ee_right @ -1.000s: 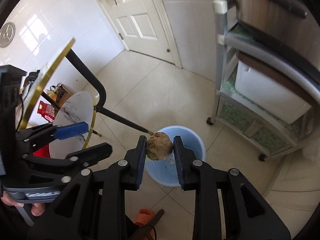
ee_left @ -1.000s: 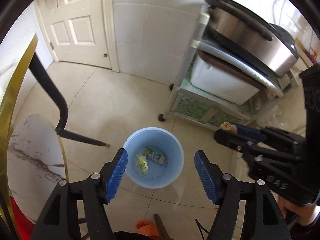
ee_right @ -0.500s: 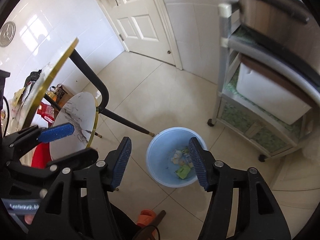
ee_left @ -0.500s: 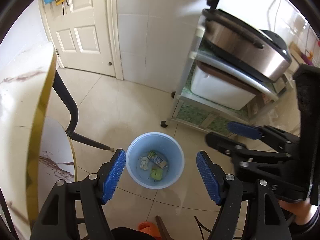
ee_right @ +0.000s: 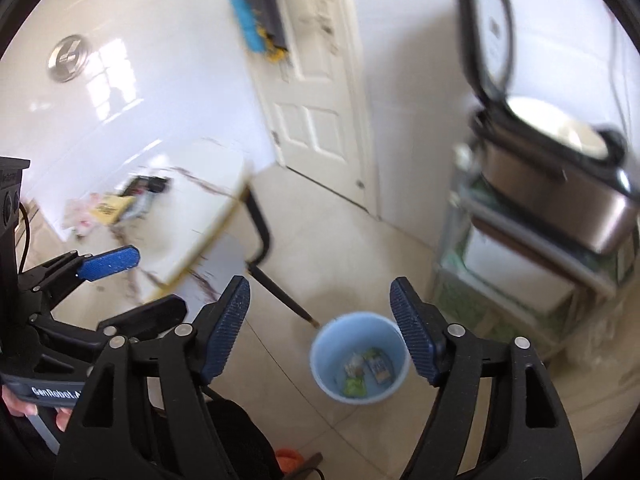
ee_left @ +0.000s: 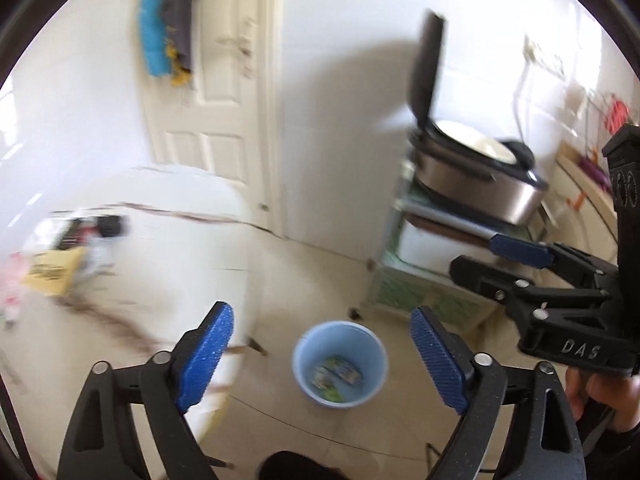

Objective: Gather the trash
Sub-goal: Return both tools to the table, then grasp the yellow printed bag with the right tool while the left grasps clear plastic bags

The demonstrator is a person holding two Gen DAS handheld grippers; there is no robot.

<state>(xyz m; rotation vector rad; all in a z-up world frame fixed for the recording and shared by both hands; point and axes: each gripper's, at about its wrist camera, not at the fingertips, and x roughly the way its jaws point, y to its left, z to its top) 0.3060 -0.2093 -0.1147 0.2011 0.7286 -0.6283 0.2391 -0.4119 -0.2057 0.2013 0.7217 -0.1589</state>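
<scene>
A light blue bin (ee_left: 339, 364) stands on the tiled floor with several bits of trash in it; it also shows in the right wrist view (ee_right: 360, 356). My left gripper (ee_left: 322, 364) is open and empty, high above the bin. My right gripper (ee_right: 320, 332) is open and empty too, also high above the bin. Blurred wrappers and a yellow packet (ee_left: 54, 270) lie on the white marble table (ee_left: 160, 240) at the left; the packet also shows in the right wrist view (ee_right: 108, 208).
A metal rack (ee_left: 436, 260) at the right holds a steel rice cooker (ee_left: 476, 176) with its lid up. A white door (ee_left: 216, 92) is behind. The table's black leg (ee_right: 264, 256) runs down towards the bin.
My right gripper opened and the brown lump it held dropped into the bin. Both grippers then rose and tilted up, so the tabletop and the door came into view.
</scene>
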